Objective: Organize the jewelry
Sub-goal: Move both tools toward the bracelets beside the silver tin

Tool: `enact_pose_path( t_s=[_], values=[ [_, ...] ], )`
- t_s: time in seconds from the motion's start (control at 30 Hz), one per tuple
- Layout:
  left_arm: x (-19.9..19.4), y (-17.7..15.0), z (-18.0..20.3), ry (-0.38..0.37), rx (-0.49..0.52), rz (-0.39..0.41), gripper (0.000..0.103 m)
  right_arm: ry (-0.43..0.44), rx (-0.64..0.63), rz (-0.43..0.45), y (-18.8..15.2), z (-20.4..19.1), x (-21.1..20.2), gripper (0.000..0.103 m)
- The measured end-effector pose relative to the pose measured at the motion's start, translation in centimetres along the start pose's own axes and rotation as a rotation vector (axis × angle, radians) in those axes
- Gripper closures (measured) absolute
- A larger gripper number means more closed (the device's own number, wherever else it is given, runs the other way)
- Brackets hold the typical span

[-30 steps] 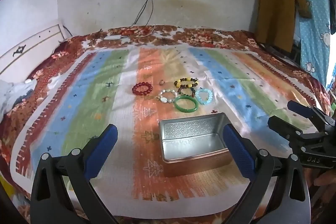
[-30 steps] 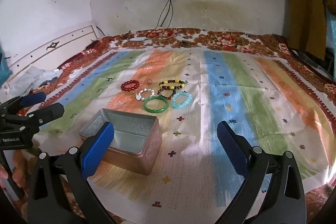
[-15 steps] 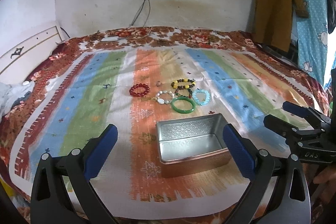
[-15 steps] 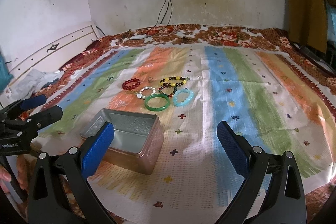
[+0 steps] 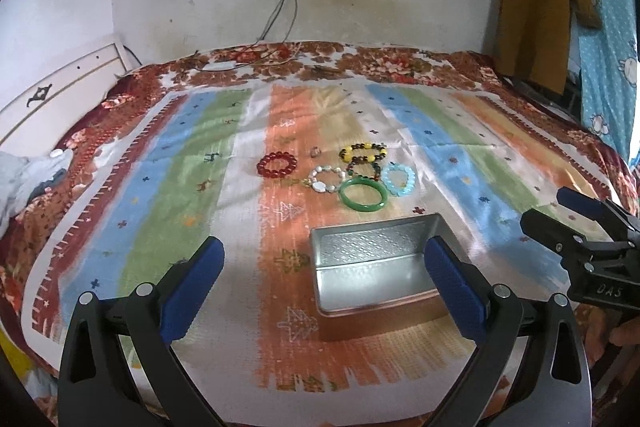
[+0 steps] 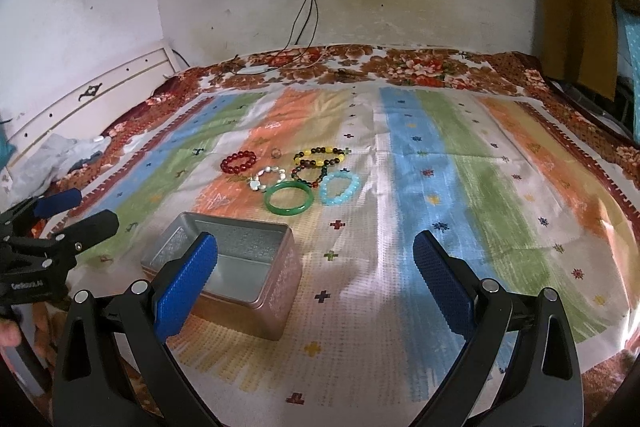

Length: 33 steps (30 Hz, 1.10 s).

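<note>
Fingers of the left gripper point(image 5: 322, 277) and right gripper point(image 6: 316, 273) stood spread wide, holding nothing. Six bracelets point(image 5: 362, 193) and one ring point(image 5: 315, 151) lay clustered just beyond one open tin point(image 5: 376, 267), bare striped cloth point(image 6: 460, 187) around them.

Each hand-held gripper point(image 5: 322, 275) — black frame, blue ribbed pads point(image 5: 192, 290), silver screws.
</note>
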State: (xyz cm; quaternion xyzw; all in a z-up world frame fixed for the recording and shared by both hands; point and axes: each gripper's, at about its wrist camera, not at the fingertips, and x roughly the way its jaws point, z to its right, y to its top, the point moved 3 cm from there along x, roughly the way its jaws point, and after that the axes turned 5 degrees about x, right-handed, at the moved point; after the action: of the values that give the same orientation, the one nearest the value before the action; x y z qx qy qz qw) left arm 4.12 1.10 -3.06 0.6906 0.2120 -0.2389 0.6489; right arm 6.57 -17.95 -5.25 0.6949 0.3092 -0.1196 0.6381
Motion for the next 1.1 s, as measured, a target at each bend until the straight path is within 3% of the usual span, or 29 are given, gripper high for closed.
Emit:
enact_pose_path(
  t_s=[0.27,0.4,0.53,0.77,1.1],
  values=[
    [0.4,0.5,0.2,0.020,0.023,-0.015,0.005,0.013,-0.003,-0.008,0.6,-0.3,1.0,0.004],
    [0.7,1.2,-1.2,-0.004,-0.059,-0.022,0.005,0.022,-0.009,-0.011,0.9,-0.6,1.3,0.004],
    [1.6,2.0,-1.9,-0.005,-0.072,-0.036,0.005,0.029,-0.022,-0.020,1.3,-0.9,1.9,0.004],
    [3.1,3.4,-2.6,0.054,-0.054,-0.040,0.005,0.030,-0.013,-0.034,2.1,-0.6,2.7,0.004],
    [5.9,5.2,-4.1,0.063,-0.062,-0.085,0.005,0.020,-0.012,-0.072,3.6,-0.4,4.6,0.004]
  ],
)
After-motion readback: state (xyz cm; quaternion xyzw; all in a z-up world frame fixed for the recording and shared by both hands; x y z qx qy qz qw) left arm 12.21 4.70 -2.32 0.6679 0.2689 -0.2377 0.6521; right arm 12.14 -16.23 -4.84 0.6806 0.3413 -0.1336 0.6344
